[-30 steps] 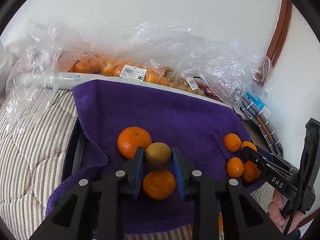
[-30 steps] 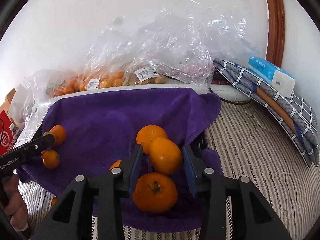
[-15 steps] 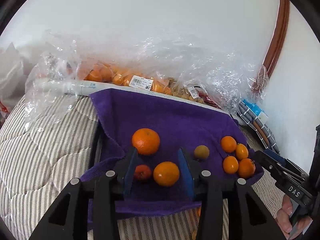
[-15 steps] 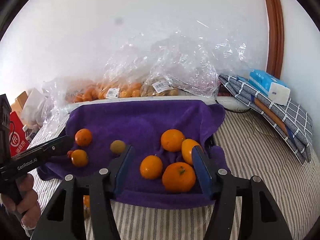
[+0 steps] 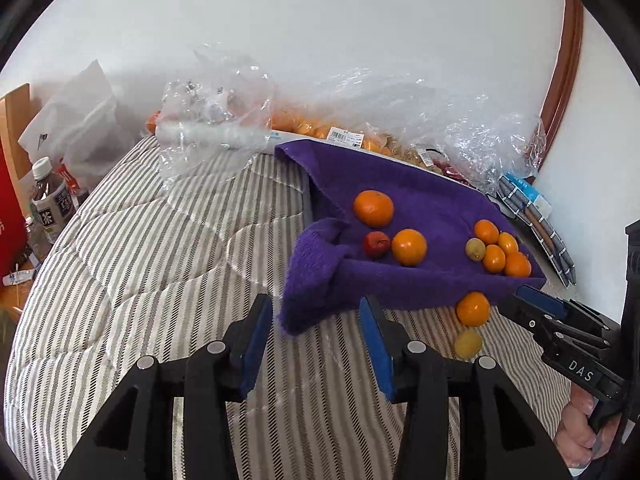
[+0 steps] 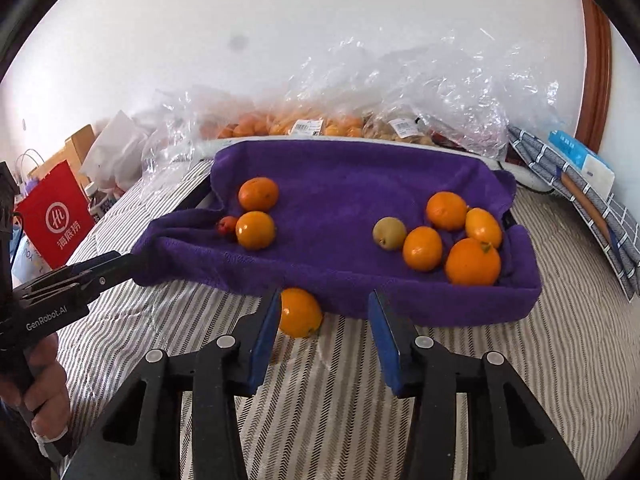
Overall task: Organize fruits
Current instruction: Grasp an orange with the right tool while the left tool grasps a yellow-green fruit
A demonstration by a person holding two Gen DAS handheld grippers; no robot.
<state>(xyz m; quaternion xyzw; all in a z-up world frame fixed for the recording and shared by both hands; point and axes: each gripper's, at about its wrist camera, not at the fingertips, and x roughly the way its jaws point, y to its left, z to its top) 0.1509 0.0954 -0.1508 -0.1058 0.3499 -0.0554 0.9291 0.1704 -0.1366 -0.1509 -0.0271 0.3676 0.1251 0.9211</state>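
A purple towel (image 6: 340, 176) (image 5: 400, 200) lies on the striped bed. On its left sit two oranges (image 6: 256, 230) and a small red fruit (image 6: 227, 225). On its right a yellow-green fruit (image 6: 389, 233) touches a cluster of several oranges (image 6: 472, 262) (image 5: 496, 258). One orange (image 6: 300, 312) (image 5: 473, 309) lies on the bed by the towel's front edge; a yellow fruit (image 5: 468, 343) lies near it. My left gripper (image 5: 314, 346) (image 6: 120, 262) and right gripper (image 6: 322, 338) (image 5: 532, 300) are both open and empty, in front of the towel.
Clear plastic bags of oranges and nuts (image 6: 320, 124) line the white wall behind the towel. A folded plaid cloth and blue tissue pack (image 6: 580, 164) lie at right. A red paper bag (image 6: 52, 216) and a bottle (image 5: 50, 208) stand left of the bed.
Both grippers have let go of their fruit, opened and pulled back from the towel. The yellow-green fruit now rests by the right cluster.
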